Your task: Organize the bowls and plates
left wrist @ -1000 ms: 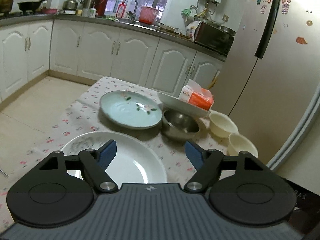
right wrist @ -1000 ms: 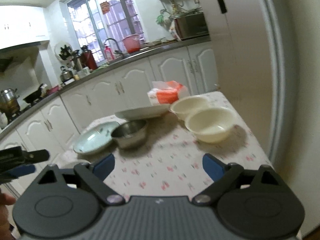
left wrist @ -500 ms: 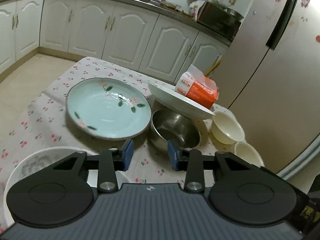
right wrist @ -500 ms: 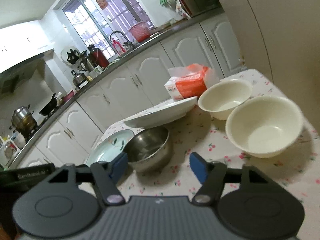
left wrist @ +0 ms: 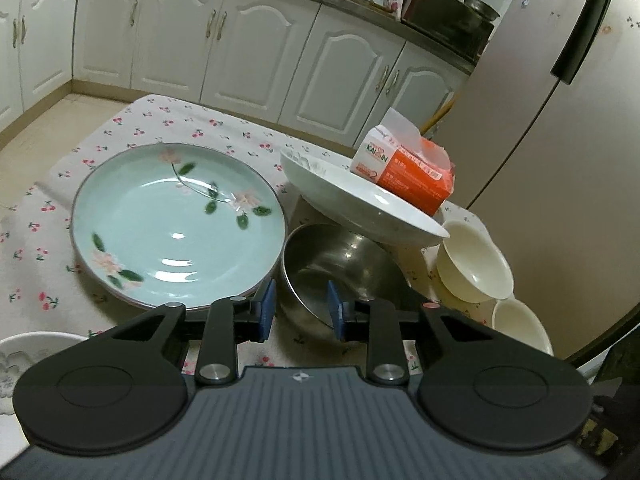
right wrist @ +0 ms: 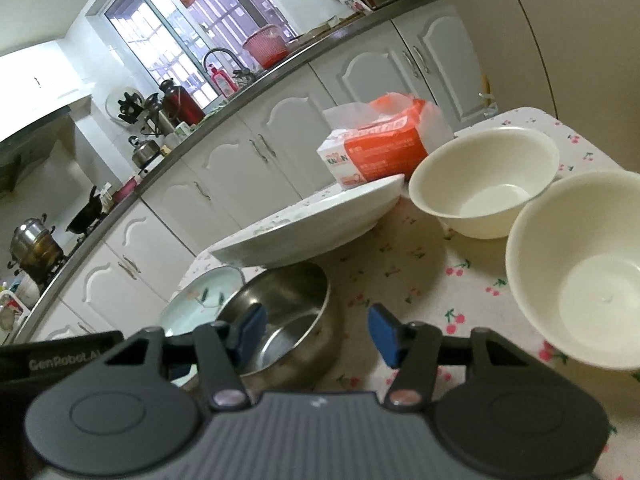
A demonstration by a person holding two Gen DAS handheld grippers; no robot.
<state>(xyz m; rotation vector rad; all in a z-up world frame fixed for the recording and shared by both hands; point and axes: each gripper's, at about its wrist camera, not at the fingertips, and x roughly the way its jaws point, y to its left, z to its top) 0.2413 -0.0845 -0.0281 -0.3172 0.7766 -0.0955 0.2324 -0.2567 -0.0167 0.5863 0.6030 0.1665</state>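
Observation:
A steel bowl [left wrist: 340,268] sits mid-table between a green flowered plate [left wrist: 176,224] and a tilted white plate [left wrist: 360,200]. My left gripper [left wrist: 300,308] is open with a narrow gap, its fingers straddling the steel bowl's near rim without pinching it. My right gripper [right wrist: 316,332] is open, its left finger over the steel bowl [right wrist: 280,320]. Two cream bowls [right wrist: 484,184] [right wrist: 580,272] stand to the right. The white plate [right wrist: 312,224] leans over the steel bowl.
An orange tissue pack [left wrist: 404,172] lies behind the white plate. Another white plate [left wrist: 24,356] sits at the near left. The cherry-print tablecloth [left wrist: 168,120] ends near the fridge [left wrist: 540,140] on the right.
Both grippers have moved forward and lower toward the steel bowl. The left gripper's jaws have narrowed from wide open. The right gripper's jaws have also narrowed somewhat.

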